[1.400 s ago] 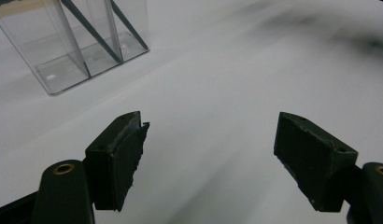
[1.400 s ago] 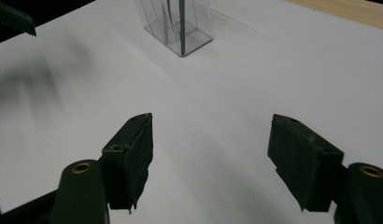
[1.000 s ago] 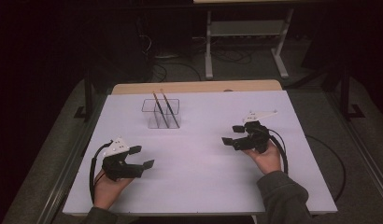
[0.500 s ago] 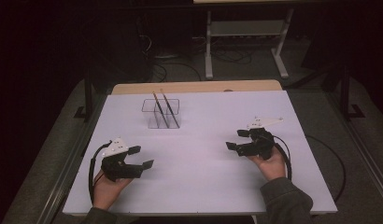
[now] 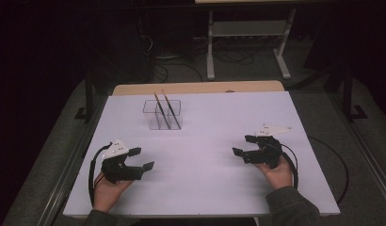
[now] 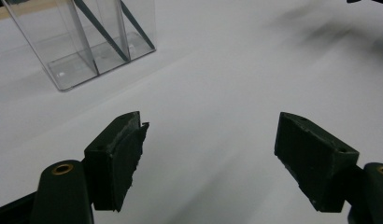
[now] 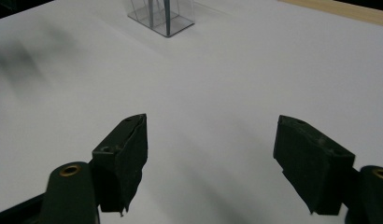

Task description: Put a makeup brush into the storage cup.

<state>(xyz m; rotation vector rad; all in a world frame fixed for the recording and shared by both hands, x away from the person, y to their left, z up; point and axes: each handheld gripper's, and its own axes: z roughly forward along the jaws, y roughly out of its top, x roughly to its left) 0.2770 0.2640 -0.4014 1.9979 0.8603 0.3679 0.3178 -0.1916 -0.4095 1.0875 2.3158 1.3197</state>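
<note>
**Right hand drifted down-frame, away from the holder**

Lower in the high view than a second earlier sat the right gripper (image 5: 246,146), while the sticks had not shifted. Those two thin sticks (image 5: 163,109) leaned inside the clear holder (image 5: 163,114), upper left of centre on the white table (image 5: 214,183). Both tools were well apart from it. The right gripper's jaws stood apart with nothing between them; so did the left gripper's (image 5: 143,159), lower left. I judged the risk ahead to be the light holder tipping or sliding if a jaw clipped its wall while reaching for a slanted stick.
</note>
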